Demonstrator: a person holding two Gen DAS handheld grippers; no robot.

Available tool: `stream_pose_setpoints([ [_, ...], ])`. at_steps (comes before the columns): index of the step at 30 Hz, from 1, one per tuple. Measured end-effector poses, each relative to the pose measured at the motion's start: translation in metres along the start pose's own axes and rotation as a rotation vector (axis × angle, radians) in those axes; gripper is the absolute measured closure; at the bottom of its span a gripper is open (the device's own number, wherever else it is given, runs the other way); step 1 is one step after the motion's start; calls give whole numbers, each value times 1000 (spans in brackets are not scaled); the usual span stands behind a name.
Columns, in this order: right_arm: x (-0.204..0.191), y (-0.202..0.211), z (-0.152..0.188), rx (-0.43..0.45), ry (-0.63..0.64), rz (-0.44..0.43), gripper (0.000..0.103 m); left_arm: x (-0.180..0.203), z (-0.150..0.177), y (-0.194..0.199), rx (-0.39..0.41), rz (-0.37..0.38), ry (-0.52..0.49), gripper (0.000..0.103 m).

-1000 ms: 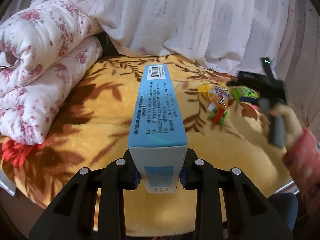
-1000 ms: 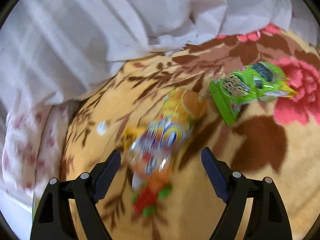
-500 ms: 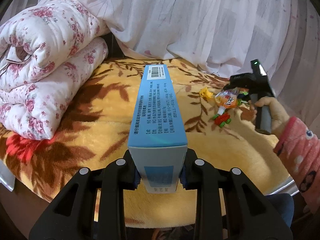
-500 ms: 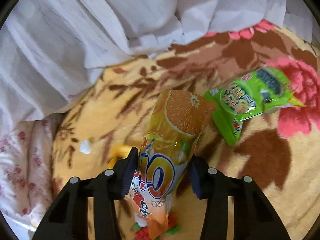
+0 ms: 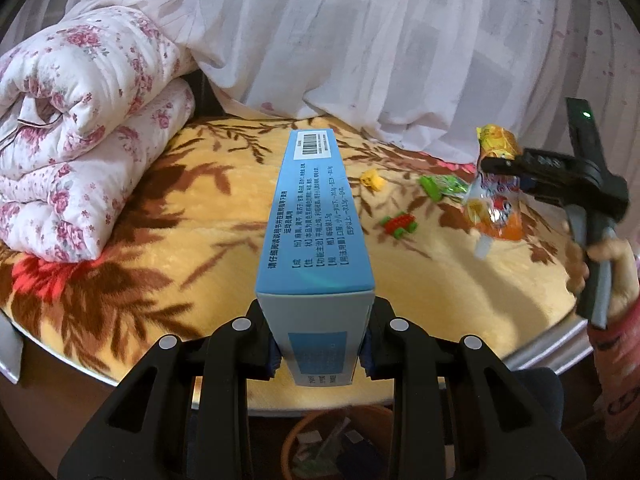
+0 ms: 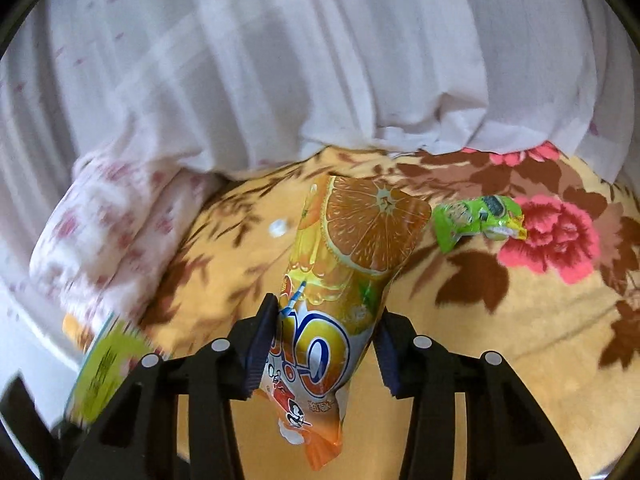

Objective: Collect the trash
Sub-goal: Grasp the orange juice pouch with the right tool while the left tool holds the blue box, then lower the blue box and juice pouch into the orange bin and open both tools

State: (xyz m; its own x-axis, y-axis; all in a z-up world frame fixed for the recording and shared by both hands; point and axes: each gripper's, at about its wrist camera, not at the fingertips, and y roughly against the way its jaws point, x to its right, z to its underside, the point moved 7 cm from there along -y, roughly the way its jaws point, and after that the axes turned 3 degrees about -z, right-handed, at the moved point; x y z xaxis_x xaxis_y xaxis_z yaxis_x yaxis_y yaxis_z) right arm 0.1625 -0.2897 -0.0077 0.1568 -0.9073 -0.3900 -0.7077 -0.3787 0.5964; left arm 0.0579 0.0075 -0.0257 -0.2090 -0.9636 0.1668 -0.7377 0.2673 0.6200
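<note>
Yellow floral bed blanket (image 5: 200, 240): right tongs (image 6: 324, 344) just clamped the orange juice pouch (image 6: 344, 272) and lifted it clear; left tongs (image 5: 320, 344) grip the long blue cardboard box (image 5: 316, 216). Green wrapper (image 6: 476, 216) remains at 2 o'clock, next pickup

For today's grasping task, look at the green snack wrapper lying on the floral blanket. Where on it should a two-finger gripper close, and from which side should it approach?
Grip the green wrapper across its narrow middle, coming down from above. It lies flat on the blanket, long axis running left to right in the right wrist view, so jaws set across its short width should pinch it. Nothing crowds it; the crimped ends look flimsier.
</note>
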Motion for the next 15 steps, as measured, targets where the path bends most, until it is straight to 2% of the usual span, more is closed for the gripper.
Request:
stream_pose_setpoints([
  [8, -46, 58, 68, 1, 127, -65, 58, 17, 35, 20, -65, 65, -34, 75],
  [15, -60, 75, 122, -47, 202, -76, 58, 28, 68, 31, -134, 85, -91, 75],
])
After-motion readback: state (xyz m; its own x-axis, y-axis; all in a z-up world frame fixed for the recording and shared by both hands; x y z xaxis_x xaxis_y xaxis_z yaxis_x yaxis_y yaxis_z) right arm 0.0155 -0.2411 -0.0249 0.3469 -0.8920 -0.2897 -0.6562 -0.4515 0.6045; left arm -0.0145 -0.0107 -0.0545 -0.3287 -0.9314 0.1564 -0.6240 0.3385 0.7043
